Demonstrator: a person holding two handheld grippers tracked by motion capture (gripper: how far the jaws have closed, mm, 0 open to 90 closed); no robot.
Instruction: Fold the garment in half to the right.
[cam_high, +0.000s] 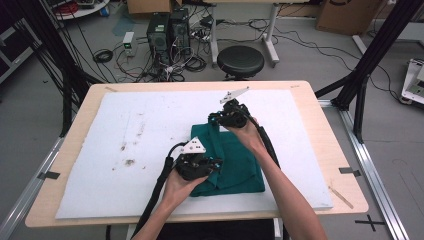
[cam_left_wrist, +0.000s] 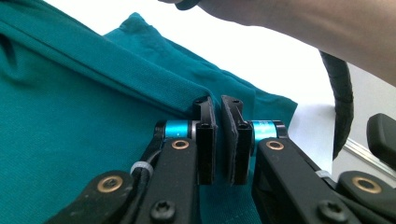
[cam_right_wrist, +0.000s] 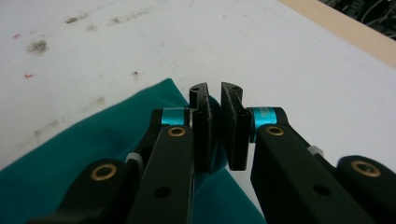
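High view: a wooden surface (cam_high: 320, 130) carries a white mat (cam_high: 150, 125) that covers most of it. The left half of the mat bears several dark stains (cam_high: 129, 162).

Right of centre on the mat lies a folded teal garment (cam_high: 240, 165), roughly rectangular, with its near edge close to the front edge of the mat.

The left gripper (cam_high: 216, 163), held in the person's left hand (cam_high: 181, 186), sits at the garment's near left part, with its fingers pointing right over the cloth. In the left gripper view the left gripper (cam_left_wrist: 218, 140) has its fingers nearly closed, with only a thin slit between the pads. Teal fabric lies directly behind and below them, including a raised fold running diagonally to the left finger. Whether cloth is pinched in the slit cannot be told.

The right gripper (cam_high: 214, 119), held in the person's right hand (cam_high: 247, 131), is at the garment's far corner, with its fingers pointing left. In the right gripper view the right gripper (cam_right_wrist: 215, 130) shows its fingers narrowly spaced, and teal fabric fills the gap between the pads, so they are gripping the corner of the garment. The cloth spreads down and to the left from the fingers, over the stained white mat. The wooden edge of the surface crosses the upper right corner of that view.

Beyond the surface, on the floor, stand a black stool (cam_high: 240, 61) and two computer towers (cam_high: 167, 30) among loose cables.
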